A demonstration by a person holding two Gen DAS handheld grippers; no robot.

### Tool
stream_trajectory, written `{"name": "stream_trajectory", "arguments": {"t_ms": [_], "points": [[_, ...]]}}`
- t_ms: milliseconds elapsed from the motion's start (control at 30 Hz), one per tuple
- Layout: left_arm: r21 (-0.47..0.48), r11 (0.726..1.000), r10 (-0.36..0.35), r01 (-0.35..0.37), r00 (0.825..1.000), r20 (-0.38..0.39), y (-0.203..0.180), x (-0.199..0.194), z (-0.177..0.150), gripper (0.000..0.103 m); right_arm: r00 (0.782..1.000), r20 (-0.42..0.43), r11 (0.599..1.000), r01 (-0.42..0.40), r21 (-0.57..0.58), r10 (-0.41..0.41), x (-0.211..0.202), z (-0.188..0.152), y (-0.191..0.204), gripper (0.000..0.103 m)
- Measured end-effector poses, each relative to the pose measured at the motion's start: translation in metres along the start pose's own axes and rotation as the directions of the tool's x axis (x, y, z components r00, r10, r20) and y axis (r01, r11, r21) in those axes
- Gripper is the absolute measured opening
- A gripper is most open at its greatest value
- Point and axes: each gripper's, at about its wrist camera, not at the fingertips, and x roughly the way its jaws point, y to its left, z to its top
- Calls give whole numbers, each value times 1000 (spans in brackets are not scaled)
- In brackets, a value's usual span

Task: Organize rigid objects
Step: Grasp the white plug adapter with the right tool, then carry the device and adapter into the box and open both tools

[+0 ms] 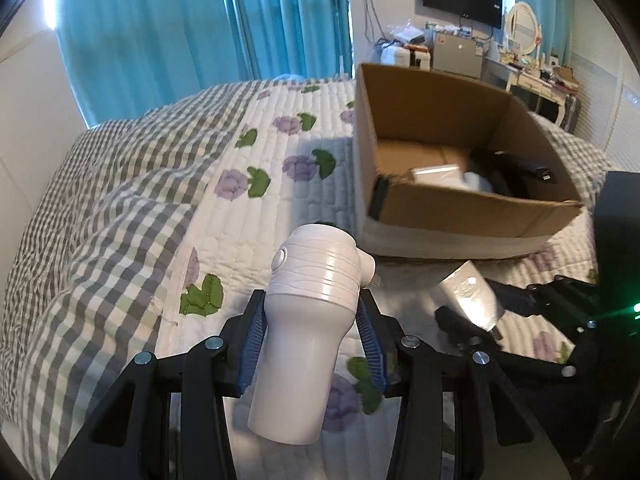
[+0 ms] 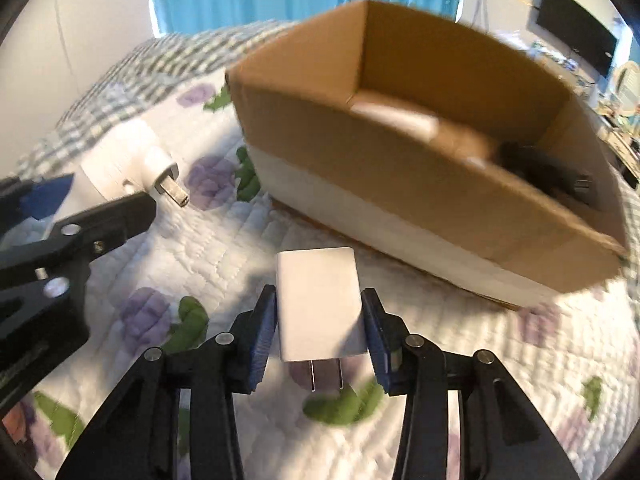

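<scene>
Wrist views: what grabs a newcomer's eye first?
The two loaded grippers: the left gripper is clamped on a white ribbed plug-in device, and the right gripper on a white wall charger with its prongs pointing back at the camera. Next, the open cardboard box on the floral quilt ahead, already holding a few white and black items.

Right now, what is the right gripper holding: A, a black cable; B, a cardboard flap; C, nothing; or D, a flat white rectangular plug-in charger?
D: the right gripper is shut on the flat white rectangular plug-in charger, whose metal prongs point back toward the camera.
</scene>
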Motion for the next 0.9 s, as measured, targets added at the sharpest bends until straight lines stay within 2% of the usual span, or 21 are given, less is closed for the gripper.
{"name": "stream_trajectory", "arguments": {"t_ms": [167,367,567,700,767,900], "points": [[15,999,-39,38,999,35,-12,-28,1,45,998,60,999,20,45,-23,-50,-3,-13,41],[38,996,-89,85,991,96,-29,-67,9,45,988,129,993,78,88,-89,-112,-9,-31,41],[66,988,-149,140,977,155,-43,-93,36,45,970,202,985,115,126,-138,-160,13,-46,41],[93,983,-175,161,969,177,-55,-96,65,45,956,245,984,133,121,-159,-179,32,-56,41],[106,983,-167,148,967,194,-61,-94,78,45,949,262,981,146,125,-175,-183,44,-65,41],[111,978,-194,175,961,195,-71,-73,112,45,940,289,979,145,146,-182,-181,69,-88,41]]}}
